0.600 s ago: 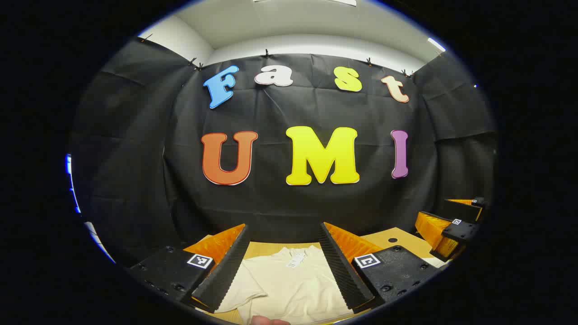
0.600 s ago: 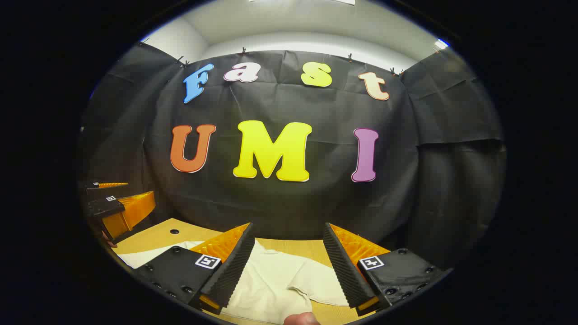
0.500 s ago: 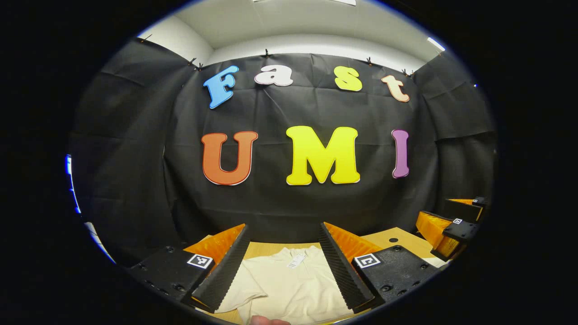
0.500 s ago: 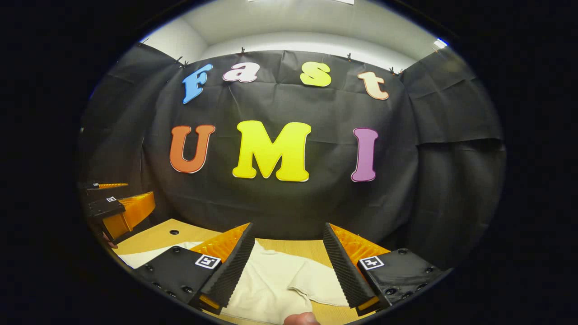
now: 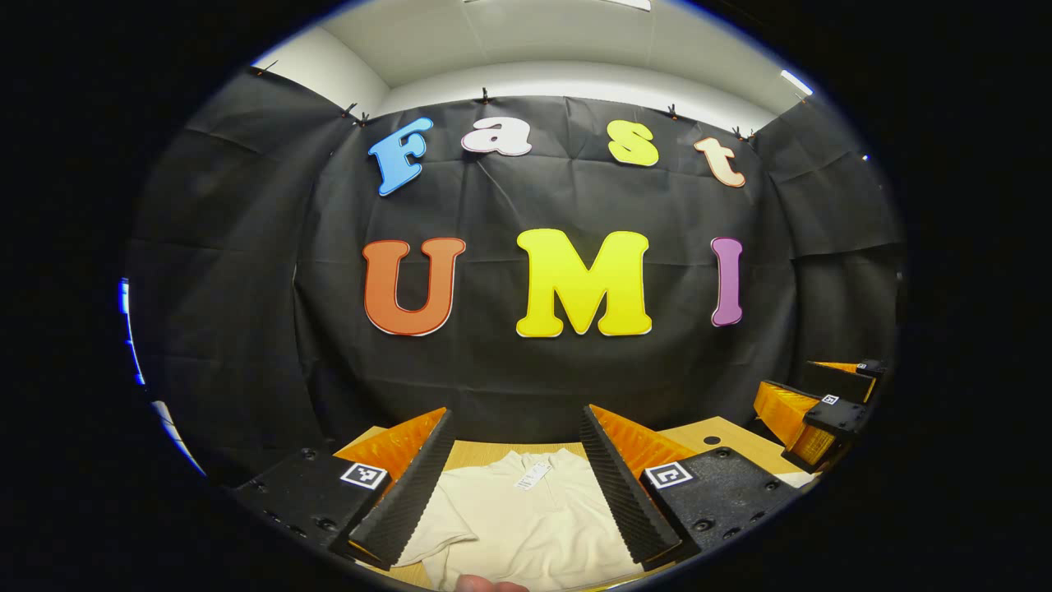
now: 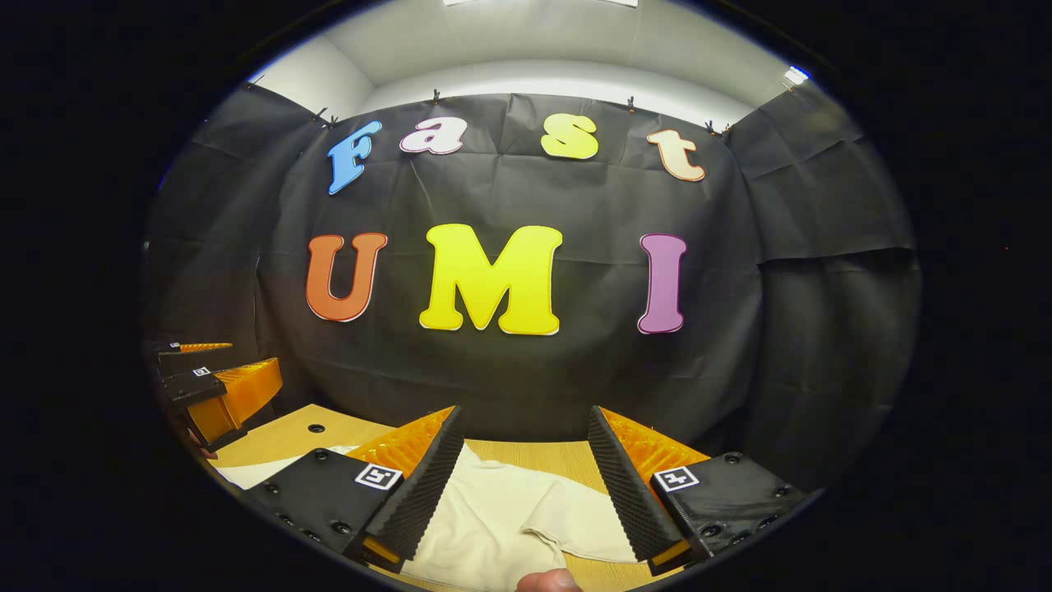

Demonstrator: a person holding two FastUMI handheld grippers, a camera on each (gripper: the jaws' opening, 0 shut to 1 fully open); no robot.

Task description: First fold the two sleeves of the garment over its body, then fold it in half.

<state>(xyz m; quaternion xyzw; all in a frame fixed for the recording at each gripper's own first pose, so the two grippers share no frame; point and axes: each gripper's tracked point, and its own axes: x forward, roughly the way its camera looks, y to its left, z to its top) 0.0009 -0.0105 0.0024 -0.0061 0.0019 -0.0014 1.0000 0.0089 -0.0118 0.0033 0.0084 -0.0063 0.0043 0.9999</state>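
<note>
While both grippers gape, garment (image 5: pixel 526 518) lies below.

1. Black cloth wall (image 5: pixel 542 378) hangs ahead of the jaws, creased, clipped along its top edge.
2. White ceiling (image 5: pixel 534 37) above it carries bright light strips.
3. Light wooden table (image 6: pixel 279 432) lies below the jaws, with one small round hole.

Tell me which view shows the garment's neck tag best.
The left gripper view: the neck tag lies in plain sight near the collar of the cream garment, between that gripper's open fingers. The right gripper view shows a sleeve and part of the body on the table.
</note>
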